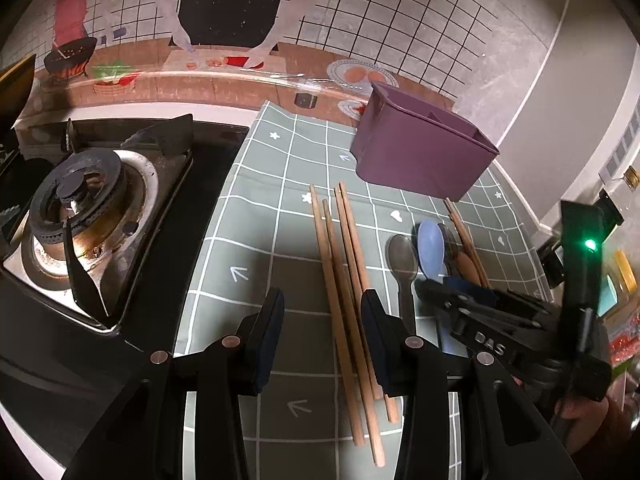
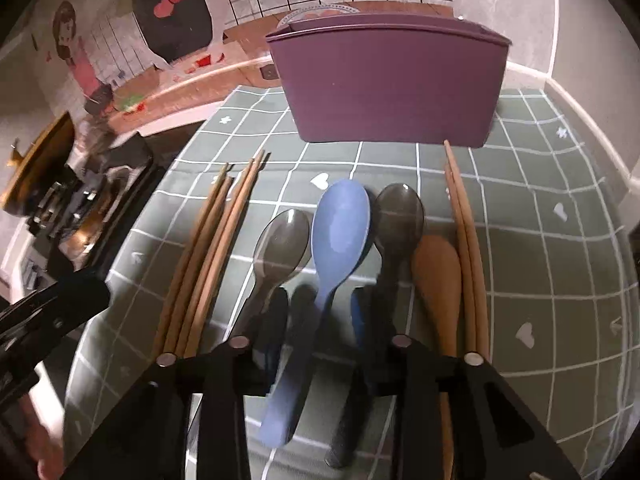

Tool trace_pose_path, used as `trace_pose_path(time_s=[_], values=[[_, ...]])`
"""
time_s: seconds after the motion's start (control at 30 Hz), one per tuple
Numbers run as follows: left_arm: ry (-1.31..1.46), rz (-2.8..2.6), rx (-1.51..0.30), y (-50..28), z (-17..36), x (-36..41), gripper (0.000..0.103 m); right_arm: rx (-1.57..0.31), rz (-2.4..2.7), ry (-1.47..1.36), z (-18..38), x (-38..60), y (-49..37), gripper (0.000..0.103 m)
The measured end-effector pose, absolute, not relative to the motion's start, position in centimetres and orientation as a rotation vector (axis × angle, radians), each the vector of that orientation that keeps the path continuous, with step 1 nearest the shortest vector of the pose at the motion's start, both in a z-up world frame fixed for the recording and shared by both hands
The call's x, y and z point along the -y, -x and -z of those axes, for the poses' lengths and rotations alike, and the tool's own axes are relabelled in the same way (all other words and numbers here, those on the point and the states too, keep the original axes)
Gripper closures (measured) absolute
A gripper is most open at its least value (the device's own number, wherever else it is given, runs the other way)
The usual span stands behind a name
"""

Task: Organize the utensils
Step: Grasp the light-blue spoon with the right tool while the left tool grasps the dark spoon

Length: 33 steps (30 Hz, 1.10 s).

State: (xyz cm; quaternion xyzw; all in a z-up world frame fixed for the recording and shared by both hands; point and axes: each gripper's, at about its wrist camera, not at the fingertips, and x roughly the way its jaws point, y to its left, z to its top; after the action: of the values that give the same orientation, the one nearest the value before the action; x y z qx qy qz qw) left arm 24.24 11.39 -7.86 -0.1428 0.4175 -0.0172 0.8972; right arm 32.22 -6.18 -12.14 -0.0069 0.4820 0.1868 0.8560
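Note:
Several wooden chopsticks point(image 1: 344, 280) lie side by side on the green mat, between the fingers of my left gripper point(image 1: 323, 300). They sit close to its right finger, the left pad stands clear, and the jaws are open. My right gripper point(image 2: 320, 300) is open astride the handle of the blue spoon point(image 2: 340, 224), neither pad touching it. Two grey see-through spoons point(image 2: 284, 240) point(image 2: 400, 212) flank the blue one. A wooden spoon point(image 2: 438, 276) and one more pair of chopsticks point(image 2: 466, 240) lie to the right. The purple caddy point(image 2: 392, 80) stands behind them.
A gas stove point(image 1: 88, 208) with a black pan support borders the green checked mat point(image 1: 256, 208) on the left. The tiled wall with a cartoon sticker runs behind the caddy. The counter's white edge curves along the right point(image 2: 592, 128).

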Motion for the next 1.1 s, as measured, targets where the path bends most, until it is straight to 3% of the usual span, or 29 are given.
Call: trace_pose_path(time_s=[0.4, 0.57, 1.1], values=[[0.279, 0.046, -0.854, -23.5, 7.7, -11.9, 0.062, -0.966, -0.305, 0.155, 12.5, 4.7, -35.2, 0.066], [0.254, 0.088, -0.856, -24.1, 7.6, -10.2, 0.062, -0.936, -0.309, 0.116, 11.8, 5.6, -34.7, 0.071], [0.192, 0.15, -0.924, -30.5, 10.6, -2.9, 0.062, -0.661, -0.293, -0.042, 1.3, 14.5, -28.1, 0.071]])
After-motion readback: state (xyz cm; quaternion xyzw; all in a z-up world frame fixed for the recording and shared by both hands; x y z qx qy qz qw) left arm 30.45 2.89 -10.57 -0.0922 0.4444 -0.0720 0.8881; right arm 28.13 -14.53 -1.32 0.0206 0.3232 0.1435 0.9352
